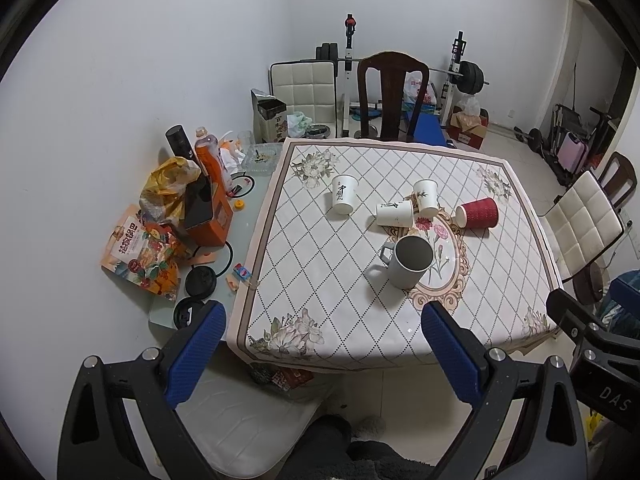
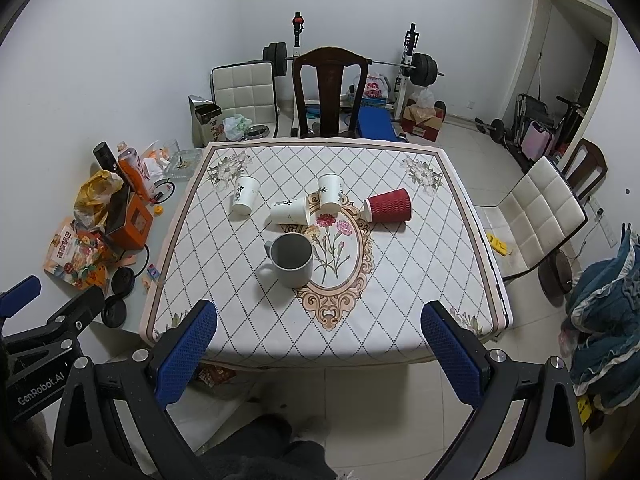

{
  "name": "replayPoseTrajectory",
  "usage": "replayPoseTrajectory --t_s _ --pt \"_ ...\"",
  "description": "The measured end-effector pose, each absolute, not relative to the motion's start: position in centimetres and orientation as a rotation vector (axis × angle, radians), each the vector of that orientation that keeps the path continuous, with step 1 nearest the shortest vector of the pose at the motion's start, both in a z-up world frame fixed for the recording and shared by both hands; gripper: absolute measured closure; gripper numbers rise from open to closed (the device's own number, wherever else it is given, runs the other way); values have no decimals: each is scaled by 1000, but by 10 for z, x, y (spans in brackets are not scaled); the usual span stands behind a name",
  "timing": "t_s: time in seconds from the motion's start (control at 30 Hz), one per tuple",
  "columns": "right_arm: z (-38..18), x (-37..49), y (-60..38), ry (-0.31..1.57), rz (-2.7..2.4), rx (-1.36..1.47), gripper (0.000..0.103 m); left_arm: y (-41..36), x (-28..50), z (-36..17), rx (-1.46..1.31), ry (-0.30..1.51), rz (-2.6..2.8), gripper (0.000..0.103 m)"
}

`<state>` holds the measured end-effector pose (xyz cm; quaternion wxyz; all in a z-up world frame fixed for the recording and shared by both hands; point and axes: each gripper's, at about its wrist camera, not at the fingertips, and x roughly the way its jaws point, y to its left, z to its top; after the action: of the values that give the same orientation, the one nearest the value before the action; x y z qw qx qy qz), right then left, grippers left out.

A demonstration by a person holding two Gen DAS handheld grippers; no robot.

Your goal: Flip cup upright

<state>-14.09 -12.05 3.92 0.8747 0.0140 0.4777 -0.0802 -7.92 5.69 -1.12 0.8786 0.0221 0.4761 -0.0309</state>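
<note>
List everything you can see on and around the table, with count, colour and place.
mug: 1, white with a dark inside, upright, near centre of the table.
white paper cups: 3, on the far half of the table.
red paper cup: 1, red, on its side, right of the white ones.
tablecloth: 1, white, diamond pattern, over the table.
orange box: 1, on the side surface at left.
snack bag: 1, orange, left edge.
wooden chair: 1, dark, behind the table.
left tool: 1, blue pads, open.
right tool: 1, blue pads, open.
</note>
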Motion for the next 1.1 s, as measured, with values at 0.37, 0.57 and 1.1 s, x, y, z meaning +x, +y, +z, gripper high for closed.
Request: replayPoseTrajectory --t_s 0.37,0.57,1.1 --pt "43 -146 -121 993 -162 26 0 56 -81 -8 43 988 -65 3" --pt "46 -147 -123 991 -162 26 0 54 -82 -5 43 985 -64 3" --pt "47 -150 -127 996 -160 26 0 51 -85 -8 43 993 -57 3"
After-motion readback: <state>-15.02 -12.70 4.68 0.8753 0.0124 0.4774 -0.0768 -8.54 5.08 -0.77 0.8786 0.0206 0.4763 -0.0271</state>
